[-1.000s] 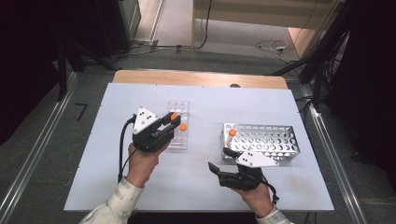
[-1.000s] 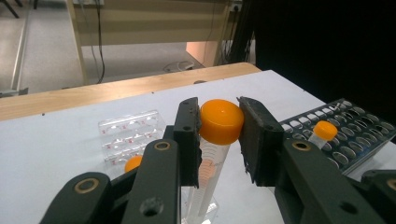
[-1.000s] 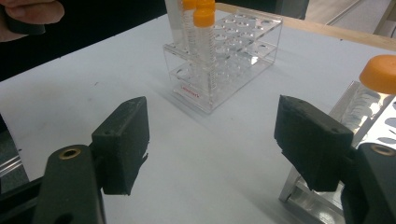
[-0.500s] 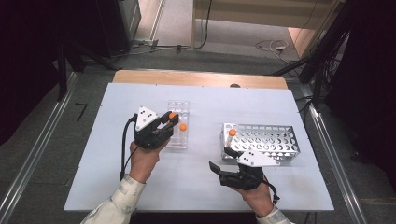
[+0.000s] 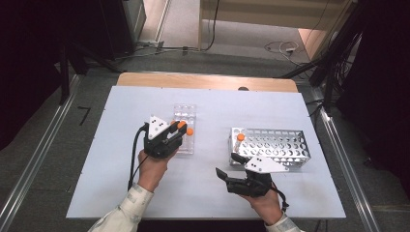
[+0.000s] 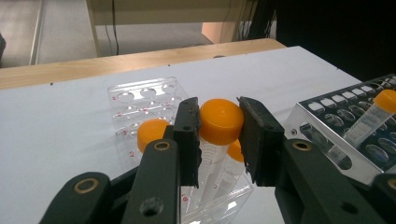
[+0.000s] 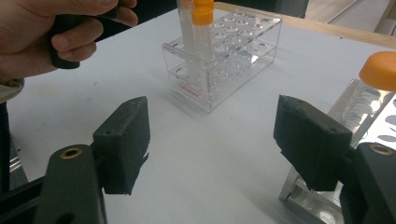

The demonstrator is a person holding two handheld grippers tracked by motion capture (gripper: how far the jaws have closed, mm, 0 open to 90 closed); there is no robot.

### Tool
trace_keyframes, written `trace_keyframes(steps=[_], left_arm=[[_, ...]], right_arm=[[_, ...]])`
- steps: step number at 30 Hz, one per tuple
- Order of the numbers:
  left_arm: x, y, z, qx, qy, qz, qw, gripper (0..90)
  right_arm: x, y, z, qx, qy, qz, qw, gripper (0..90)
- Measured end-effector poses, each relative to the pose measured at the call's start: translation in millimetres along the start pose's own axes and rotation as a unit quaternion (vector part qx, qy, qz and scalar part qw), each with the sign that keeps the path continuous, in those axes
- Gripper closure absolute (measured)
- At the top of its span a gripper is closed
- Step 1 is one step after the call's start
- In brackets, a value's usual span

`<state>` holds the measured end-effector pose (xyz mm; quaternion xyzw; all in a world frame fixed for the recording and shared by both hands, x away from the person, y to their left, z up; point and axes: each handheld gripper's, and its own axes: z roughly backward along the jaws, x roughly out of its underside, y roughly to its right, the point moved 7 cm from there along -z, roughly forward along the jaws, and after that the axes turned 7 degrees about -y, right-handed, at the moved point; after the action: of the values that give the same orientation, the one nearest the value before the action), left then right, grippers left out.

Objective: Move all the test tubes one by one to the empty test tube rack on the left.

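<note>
A: What does the left gripper [image 6: 218,135] hold?

B: Its two black jaws are pressed against the orange cap of a capped tube [image 6: 220,122], one pad on each side. The tube stands upright in the clear plastic rack [image 6: 140,100], at the rack's end nearest the person.

A: What else stands in the clear plastic rack?

B: A second orange-capped tube [image 6: 153,131] stands just beside the gripped one, on its left in the left gripper view. A third cap shows partly behind the right jaw. The rows farther from the person are vacant.

A: How is the right gripper [image 5: 233,169] set?

B: Its jaws are spread wide with nothing between them, over bare table [image 5: 208,104]. It lies nearer the person than the clear plastic rack and to that rack's right in the high view.

A: And the metal rack [image 5: 275,145]?

B: It sits well to the right of the clear plastic rack. One orange-capped tube [image 5: 240,138] leans in a hole at the corner facing that rack.
</note>
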<state>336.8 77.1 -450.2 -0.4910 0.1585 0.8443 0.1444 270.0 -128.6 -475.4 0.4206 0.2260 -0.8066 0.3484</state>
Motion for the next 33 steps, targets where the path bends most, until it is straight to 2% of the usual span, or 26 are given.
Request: trace_keyframes(steps=[4, 6, 15, 22, 33], left_arm=[[2.1, 0.6, -1.1, 0.000, -0.003, 0.001, 1.0000, 67.7], [3.0, 1.0, -1.6, 0.002, -0.006, 0.001, 1.0000, 63.9], [3.6, 4.6, 5.1, 0.008, 0.003, 0.002, 1.0000, 61.1], [7.2, 9.1, 15.9, 0.008, 0.006, -0.001, 1.0000, 44.5], [15.3, 15.5, 30.9, 0.011, 0.007, -0.002, 0.9999, 32.8]], right_arm=[[0.4, -0.1, -0.3, -0.001, -0.001, 0.000, 1.0000, 25.8], [0.5, 0.0, -0.6, 0.000, -0.001, 0.001, 1.0000, 25.8], [0.6, 1.4, 0.1, 0.001, 0.000, 0.001, 1.0000, 26.5], [1.0, 3.8, 0.7, 0.006, 0.000, 0.000, 1.0000, 26.7], [1.3, 8.3, 1.3, 0.014, 0.002, -0.005, 0.9999, 27.3]])
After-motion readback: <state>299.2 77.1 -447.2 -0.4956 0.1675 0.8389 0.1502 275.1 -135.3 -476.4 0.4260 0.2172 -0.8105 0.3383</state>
